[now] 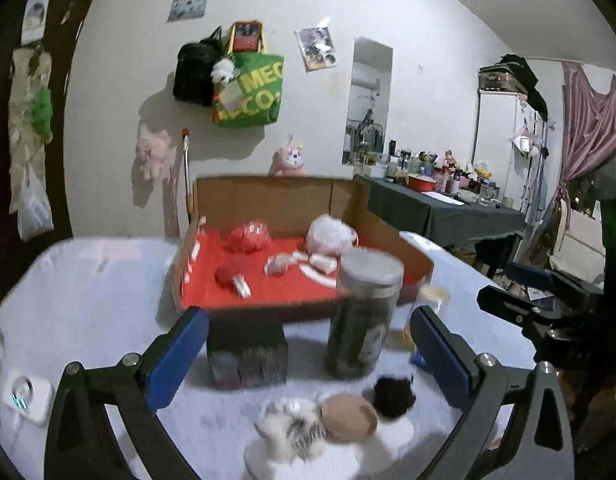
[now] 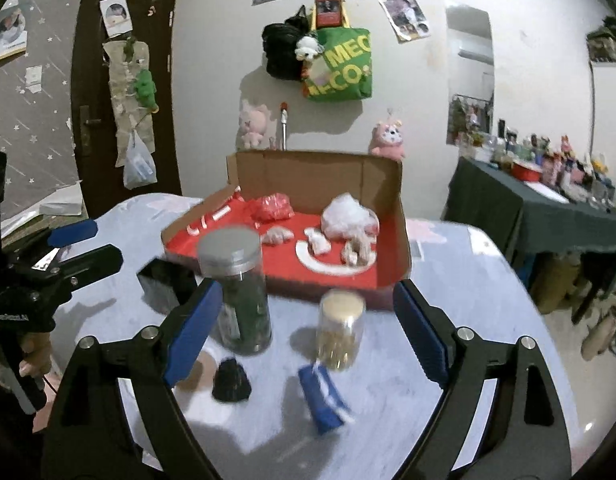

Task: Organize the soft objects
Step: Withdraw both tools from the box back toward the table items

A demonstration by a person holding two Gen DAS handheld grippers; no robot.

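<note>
A cardboard box (image 1: 267, 196) with a red floor stands mid-table and holds a red soft bundle (image 1: 247, 238), a white soft bundle (image 1: 330, 234) and small white pieces; it also shows in the right wrist view (image 2: 320, 172). In front lie a black fluffy piece (image 1: 392, 396), a tan ball (image 1: 350, 416) and a black-and-white plush (image 1: 291, 432). My left gripper (image 1: 308, 344) is open above them, holding nothing. My right gripper (image 2: 308, 320) is open and empty over a black piece (image 2: 231, 382) and a blue cloth (image 2: 324, 398).
A tall dark jar with a grey lid (image 1: 364, 312) (image 2: 237, 292), a small jar with a tan lid (image 2: 340, 332) and a dark box (image 1: 247, 356) stand on the light table (image 1: 87, 300). A cluttered side table (image 2: 548, 208) is at right. Bags hang on the wall (image 2: 340, 64).
</note>
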